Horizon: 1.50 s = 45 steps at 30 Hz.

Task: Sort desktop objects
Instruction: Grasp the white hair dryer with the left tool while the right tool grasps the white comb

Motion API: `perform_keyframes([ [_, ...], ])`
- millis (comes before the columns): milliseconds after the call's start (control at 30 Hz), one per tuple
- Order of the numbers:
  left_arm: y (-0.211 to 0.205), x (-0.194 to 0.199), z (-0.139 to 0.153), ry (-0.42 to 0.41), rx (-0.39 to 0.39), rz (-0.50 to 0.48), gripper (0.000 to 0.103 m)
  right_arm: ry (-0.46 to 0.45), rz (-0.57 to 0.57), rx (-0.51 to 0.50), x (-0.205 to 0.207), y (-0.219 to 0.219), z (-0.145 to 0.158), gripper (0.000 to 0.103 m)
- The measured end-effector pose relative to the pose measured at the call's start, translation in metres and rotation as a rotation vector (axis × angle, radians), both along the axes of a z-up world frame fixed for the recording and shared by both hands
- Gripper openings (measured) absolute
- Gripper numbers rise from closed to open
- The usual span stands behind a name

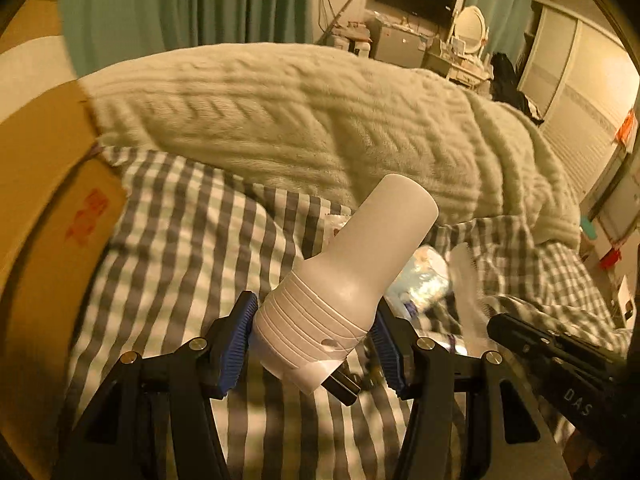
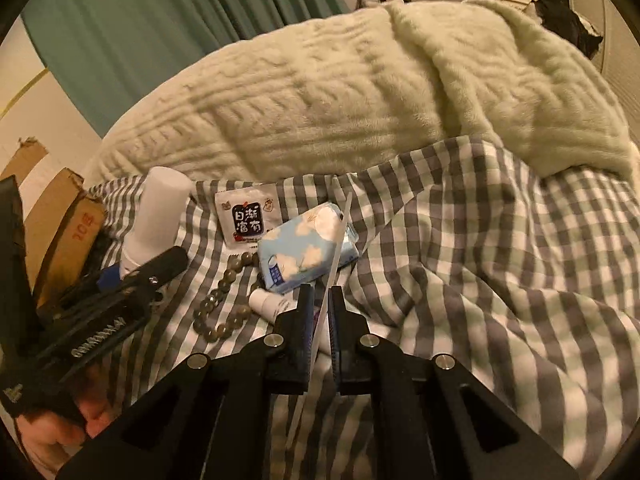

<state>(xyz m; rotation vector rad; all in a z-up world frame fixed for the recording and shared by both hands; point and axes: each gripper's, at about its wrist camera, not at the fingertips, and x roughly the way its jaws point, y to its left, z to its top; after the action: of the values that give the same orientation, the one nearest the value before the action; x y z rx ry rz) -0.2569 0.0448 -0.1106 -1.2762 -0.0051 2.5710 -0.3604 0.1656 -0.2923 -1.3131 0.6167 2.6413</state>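
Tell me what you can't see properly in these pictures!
- Bottle base: left view, hidden behind the left gripper.
- Small bottle: right view, half covered by the right gripper.
- Strip: left view, blurred.
- Strip ends: right view, lower end too faint to follow.
- Box: left view, cut off by the edge.

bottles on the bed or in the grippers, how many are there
2. The large white bottle is clamped in the left gripper, raised over the checked sheet. The small white bottle lies on that sheet beside the bead bracelet. Others may be hidden.
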Motion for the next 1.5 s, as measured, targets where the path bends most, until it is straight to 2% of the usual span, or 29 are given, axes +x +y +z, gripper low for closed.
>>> perform_keyframes([
  [67,-0.002,0.017,0.007,0.001,0.007,-0.007,0.058,0.019,-0.007,-0.012,0.006,0.002,0.0,0.007],
  [233,-0.008,0.008,0.013,-0.005,0.02,0.005,0.058,0.032,-0.012,-0.052,0.032,0.006,0.009,0.007],
  [300,-0.011,0.011,0.01,-0.007,0.017,0.014,0.058,0.011,-0.031,-0.069,0.021,-0.003,0.003,0.007],
  [367,0.003,0.003,0.003,-0.014,0.007,0.023,0.058,-0.012,-0.059,-0.089,0.02,0.0,-0.004,0.013],
  [500,-0.002,0.001,-0.005,-0.037,0.006,0.039,0.058,-0.034,-0.067,-0.1,0.007,0.001,-0.012,0.013],
  [767,0.0,-0.005,-0.018,-0.052,-0.006,0.03,0.057,-0.121,-0.029,0.05,-0.037,-0.016,-0.027,0.047],
  [833,0.001,-0.005,-0.02,-0.054,-0.011,0.027,0.057,-0.136,-0.012,0.064,-0.041,-0.02,-0.031,0.051],
  [933,0.002,-0.006,-0.022,-0.057,-0.014,0.022,0.055,-0.166,0.0,0.097,-0.044,-0.023,-0.037,0.051],
  [1033,0.0,-0.005,-0.022,-0.057,-0.007,0.025,0.052,-0.174,-0.005,0.087,-0.046,-0.02,-0.041,0.048],
  [1133,-0.004,-0.007,-0.023,-0.067,0.008,0.031,0.05,-0.161,-0.026,0.051,-0.042,-0.011,-0.042,0.026],
  [1200,-0.004,-0.008,-0.025,-0.073,0.008,0.029,0.05,-0.141,-0.037,-0.001,-0.038,-0.003,-0.041,0.023],
  [1233,-0.004,-0.008,-0.026,-0.073,0.004,0.027,0.05,-0.126,-0.037,-0.015,-0.035,-0.001,-0.04,0.018],
  [1267,-0.003,-0.009,-0.027,-0.075,-0.003,0.025,0.05,-0.112,-0.036,-0.02,-0.033,-0.001,-0.038,0.004],
  [1367,0.002,-0.014,-0.032,-0.092,-0.008,0.005,0.05,-0.086,-0.042,-0.045,-0.027,0.003,-0.032,0.004],
  [1500,0.009,-0.025,-0.039,-0.11,-0.013,-0.006,0.05,-0.095,-0.045,-0.048,-0.027,0.006,-0.03,0.004],
])
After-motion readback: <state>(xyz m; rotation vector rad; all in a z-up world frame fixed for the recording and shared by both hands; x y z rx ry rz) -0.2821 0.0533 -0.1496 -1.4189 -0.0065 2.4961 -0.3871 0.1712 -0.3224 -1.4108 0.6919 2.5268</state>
